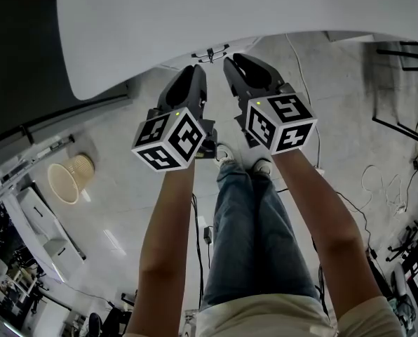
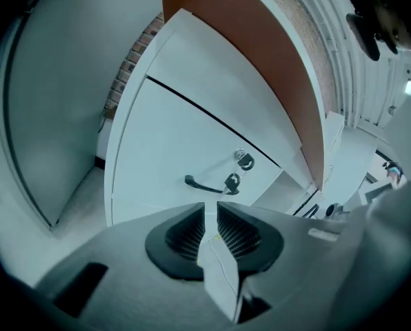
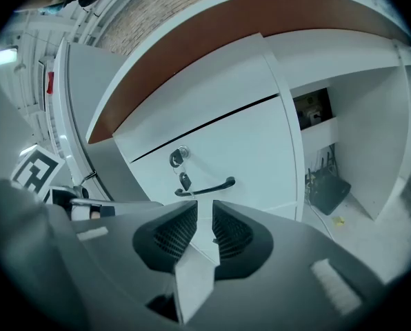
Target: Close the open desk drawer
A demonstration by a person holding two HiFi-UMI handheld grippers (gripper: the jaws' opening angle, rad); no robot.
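Both pairs of fingers (image 2: 185, 236) hang short of drawer (image 2: 185, 150).

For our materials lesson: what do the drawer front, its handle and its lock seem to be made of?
Drawer front: probably painted or laminated board, smooth, flat, matte white. Handle: dark slim bar, metal or plastic, unclear which. Lock: likely metal, by its bright glint.

Side by side, the left hand-held gripper (image 2: 211, 209) and right hand-held gripper (image 3: 205, 209) point forward, jaws narrowly apart.
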